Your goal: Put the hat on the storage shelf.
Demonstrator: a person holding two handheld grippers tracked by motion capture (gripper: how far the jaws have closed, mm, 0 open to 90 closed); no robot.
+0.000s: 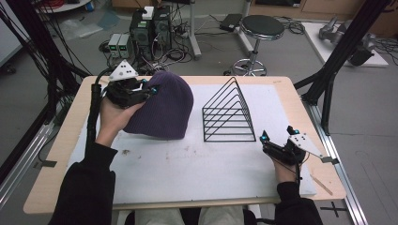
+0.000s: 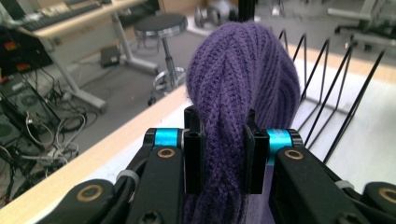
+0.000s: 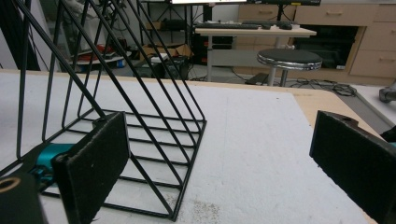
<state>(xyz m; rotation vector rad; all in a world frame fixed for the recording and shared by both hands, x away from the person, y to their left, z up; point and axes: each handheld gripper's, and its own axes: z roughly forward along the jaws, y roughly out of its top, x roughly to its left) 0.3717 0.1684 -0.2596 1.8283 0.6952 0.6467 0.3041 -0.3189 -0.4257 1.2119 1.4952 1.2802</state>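
Observation:
A purple knitted beanie (image 1: pixel 164 105) hangs lifted at the table's back left, its lower edge near the white mat. My left gripper (image 1: pixel 149 89) is shut on a fold of the beanie (image 2: pixel 238 79); the knit is pinched between both black pads (image 2: pixel 194 154). A black wire rack (image 1: pixel 229 112) with triangular dividers stands at mid-right. My right gripper (image 1: pixel 278 133) rests near the front right, just right of the rack (image 3: pixel 116 93), jaws wide apart with nothing between them. In the right gripper view the left pad (image 3: pixel 95 161) overlaps the rack's base.
The white mat (image 1: pixel 197 164) covers most of the wooden table (image 1: pixel 56 154). A black stool (image 1: pixel 260 28), computers and cables stand on the floor behind. Dark frame posts rise at both sides.

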